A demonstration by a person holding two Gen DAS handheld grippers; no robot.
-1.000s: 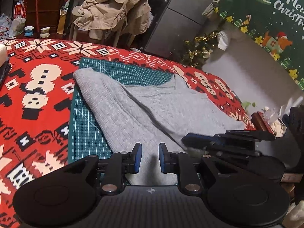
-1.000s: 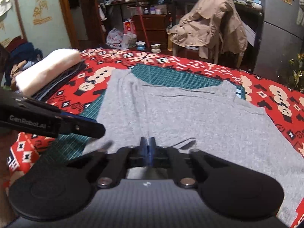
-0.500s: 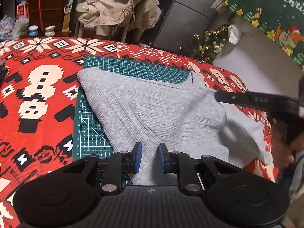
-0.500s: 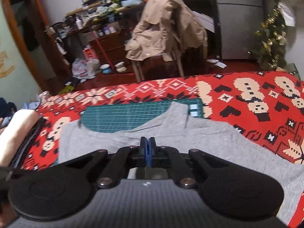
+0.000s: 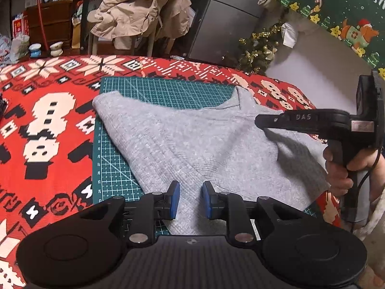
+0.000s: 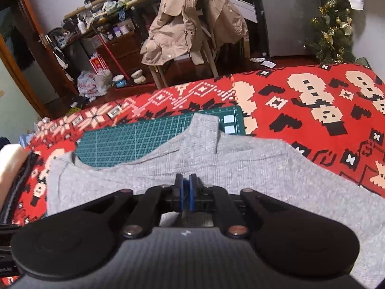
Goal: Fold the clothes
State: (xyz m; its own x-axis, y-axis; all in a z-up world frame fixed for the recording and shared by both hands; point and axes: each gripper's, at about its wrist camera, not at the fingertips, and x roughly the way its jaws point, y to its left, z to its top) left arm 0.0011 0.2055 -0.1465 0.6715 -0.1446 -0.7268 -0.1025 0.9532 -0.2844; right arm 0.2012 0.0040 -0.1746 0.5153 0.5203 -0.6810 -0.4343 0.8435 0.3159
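Note:
A grey knit sweater (image 5: 182, 139) lies across the green cutting mat (image 5: 154, 91), partly folded over itself. My left gripper (image 5: 189, 200) stands open just above the sweater's near edge, with nothing between its blue pads. To the right, my right gripper (image 5: 259, 121) is held by a hand (image 5: 336, 171) and is raised above the cloth, with a flap of the sweater hanging from its tip. In the right wrist view the right gripper (image 6: 185, 189) has its blue pads pressed together on grey fabric, and the sweater (image 6: 252, 168) spreads out beyond it.
A red patterned cloth (image 5: 48, 120) covers the table. A stack of folded clothes (image 6: 9, 161) sits at the table's left edge. Beyond the far edge stand a chair with a beige coat (image 5: 139, 14) and a small Christmas tree (image 5: 259, 48).
My right gripper, still shut on the sweater's fabric, has lifted from the near edge and carried it up and to the right. The left gripper has stayed open, barely moving.

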